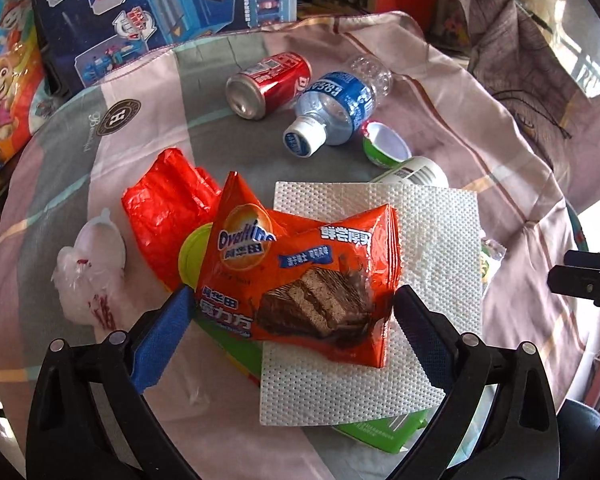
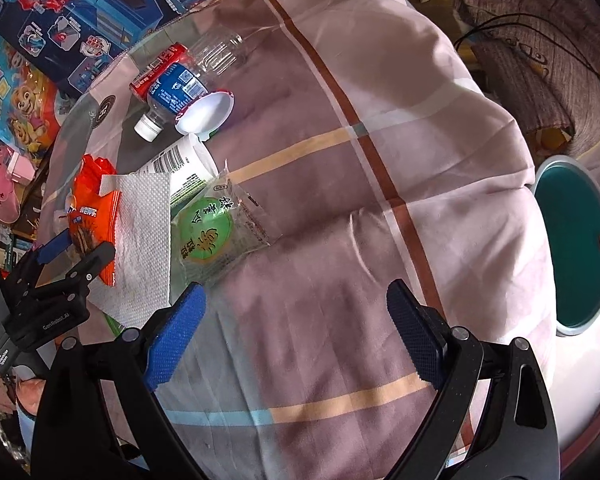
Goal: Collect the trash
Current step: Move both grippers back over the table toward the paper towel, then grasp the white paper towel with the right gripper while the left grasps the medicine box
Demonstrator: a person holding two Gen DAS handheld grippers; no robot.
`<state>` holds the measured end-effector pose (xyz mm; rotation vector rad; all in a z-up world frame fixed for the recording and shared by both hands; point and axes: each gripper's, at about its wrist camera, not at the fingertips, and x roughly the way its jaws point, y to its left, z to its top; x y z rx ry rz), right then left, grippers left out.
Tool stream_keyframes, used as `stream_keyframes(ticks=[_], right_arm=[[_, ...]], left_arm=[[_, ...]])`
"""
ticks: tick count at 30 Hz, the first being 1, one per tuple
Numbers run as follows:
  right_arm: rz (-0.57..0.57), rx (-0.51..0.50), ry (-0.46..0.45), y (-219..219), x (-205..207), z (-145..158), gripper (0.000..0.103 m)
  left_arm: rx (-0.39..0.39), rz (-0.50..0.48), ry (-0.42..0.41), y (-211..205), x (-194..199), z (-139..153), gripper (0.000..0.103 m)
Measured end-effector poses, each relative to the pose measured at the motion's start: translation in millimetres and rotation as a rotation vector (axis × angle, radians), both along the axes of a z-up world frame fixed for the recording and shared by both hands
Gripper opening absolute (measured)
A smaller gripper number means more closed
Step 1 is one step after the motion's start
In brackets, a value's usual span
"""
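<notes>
I am at the picking-up step, and I think the orange snack wrapper (image 1: 300, 276) is my first piece of trash. My left gripper (image 1: 292, 312) has its fingers wide open, one on each side of the wrapper's near end, and it holds nothing yet. I cannot tell if the pads touch the wrapper or just sit beside it. The wrapper lies on top of a white paper towel (image 1: 380, 300), in the middle of the pile on the checked cloth (image 1: 480, 128). Farther back lie a red can (image 1: 268, 84) and a plastic bottle (image 1: 336, 104), touching each other. My right gripper (image 2: 296, 332) is wide open too and holds nothing, with only bare cloth between its fingers. A green round snack pack (image 2: 212, 232) lies just beyond its left finger. The bin (image 2: 576, 248) with the teal inside stands off the cloth's edge on the right. Next I think I should close the left fingers on the wrapper alone, not the towel under it, then lift it and carry it across to the bin.
</notes>
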<state>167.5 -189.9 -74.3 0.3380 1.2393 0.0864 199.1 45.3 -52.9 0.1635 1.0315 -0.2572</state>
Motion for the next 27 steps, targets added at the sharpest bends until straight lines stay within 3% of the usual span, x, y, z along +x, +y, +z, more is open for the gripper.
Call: stream_keyframes(ticks=[2, 4, 5, 7, 10, 15, 17, 18, 19, 27], right_arm=[[0.008, -0.002, 0.005, 2, 2, -2, 0.088], [0.016, -0.005, 0.009, 5, 2, -3, 0.088], [0.02, -0.005, 0.011, 7, 3, -4, 0.088], [0.028, -0.004, 0.013, 9, 3, -5, 0.088], [0.036, -0.003, 0.011, 12, 2, -4, 0.088], [0.052, -0.008, 0.002, 15, 3, -1, 0.088], [0.05, -0.011, -0.001, 14, 5, 0, 0.088], [0.048, -0.008, 0.0, 14, 7, 1, 0.088], [0.052, -0.001, 0.001, 16, 9, 2, 0.088], [0.246, 0.069, -0.022, 90, 15, 12, 0.088]], left_arm=[[-0.021, -0.012, -0.009, 0, -2, 1, 0.097], [-0.028, -0.029, -0.013, -1, -3, 0, 0.082], [-0.025, -0.032, -0.021, -2, -5, 1, 0.079], [-0.012, -0.028, -0.035, -2, -7, 3, 0.045], [-0.063, -0.026, -0.001, 4, -5, 3, 0.022], [-0.135, 0.012, 0.042, 19, -3, 4, 0.022], [-0.158, 0.024, 0.045, 25, -1, 8, 0.035], [-0.155, 0.036, 0.039, 28, 0, 10, 0.048], [-0.146, 0.042, 0.032, 30, 0, 12, 0.054], [-0.168, 0.111, 0.029, 66, -30, 12, 0.066]])
